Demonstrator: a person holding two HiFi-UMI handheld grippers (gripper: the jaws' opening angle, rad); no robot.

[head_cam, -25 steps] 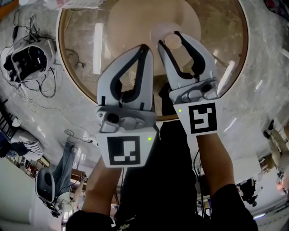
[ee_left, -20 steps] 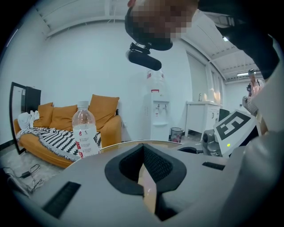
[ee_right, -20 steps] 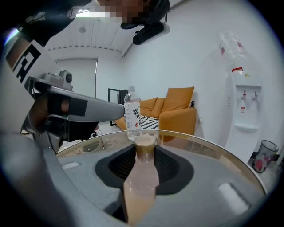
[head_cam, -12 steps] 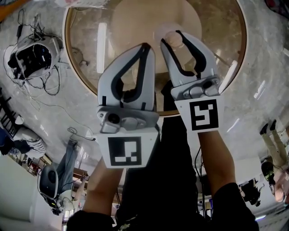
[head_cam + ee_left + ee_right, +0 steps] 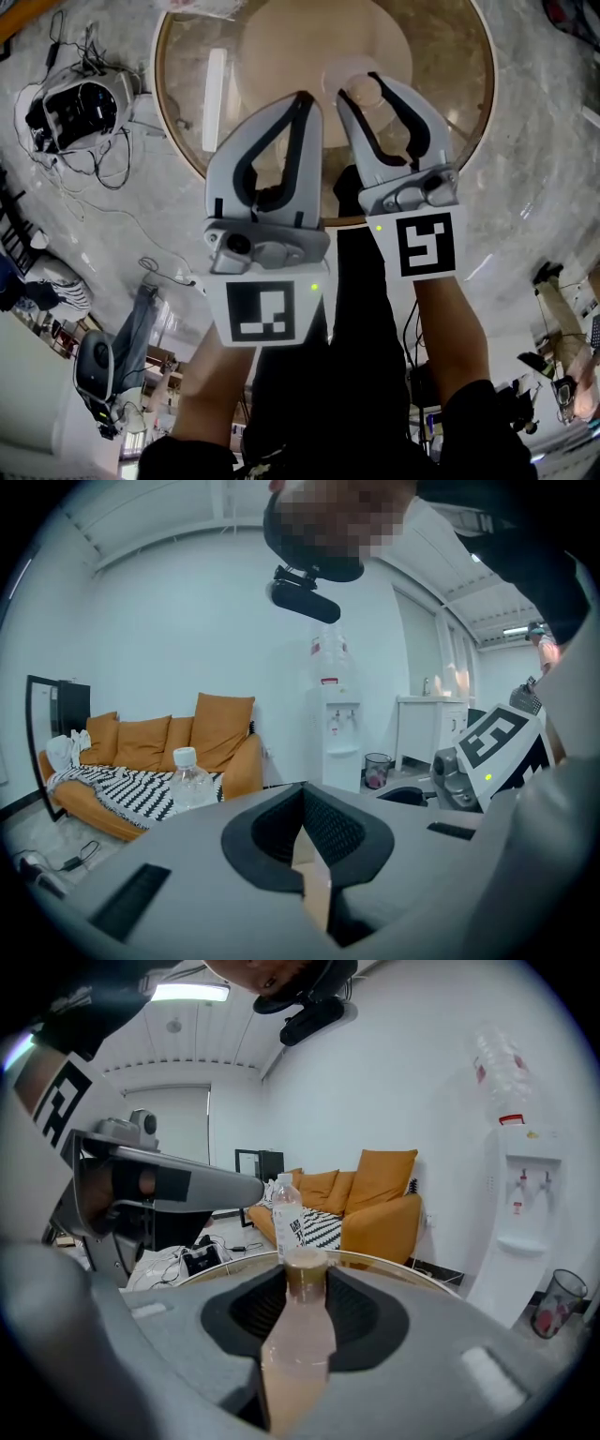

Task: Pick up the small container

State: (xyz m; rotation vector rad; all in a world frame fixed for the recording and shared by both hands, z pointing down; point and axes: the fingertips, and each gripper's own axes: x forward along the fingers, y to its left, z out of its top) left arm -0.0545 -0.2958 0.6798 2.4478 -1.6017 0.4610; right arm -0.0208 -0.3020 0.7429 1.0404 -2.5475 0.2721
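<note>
We hold the container (image 5: 298, 1335) clamped in the right gripper (image 5: 362, 87), over the table's (image 5: 473, 112) near edge. The left gripper (image 5: 301, 99) is closed and empty. The container looks light, smooth and probably slippery, so we grip its body below the cap.

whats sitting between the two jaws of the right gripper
The small container, a pale pinkish bottle with a brown cap, is clamped between the right gripper's jaws. The right gripper view shows it most clearly.

two hand-held grippers (image 5: 302, 97) (image 5: 363, 86), one small container (image 5: 300, 1335), one round glass desk (image 5: 450, 56), one water bottle (image 5: 190, 780), one orange sofa (image 5: 178, 738), one water dispenser (image 5: 339, 733)
</note>
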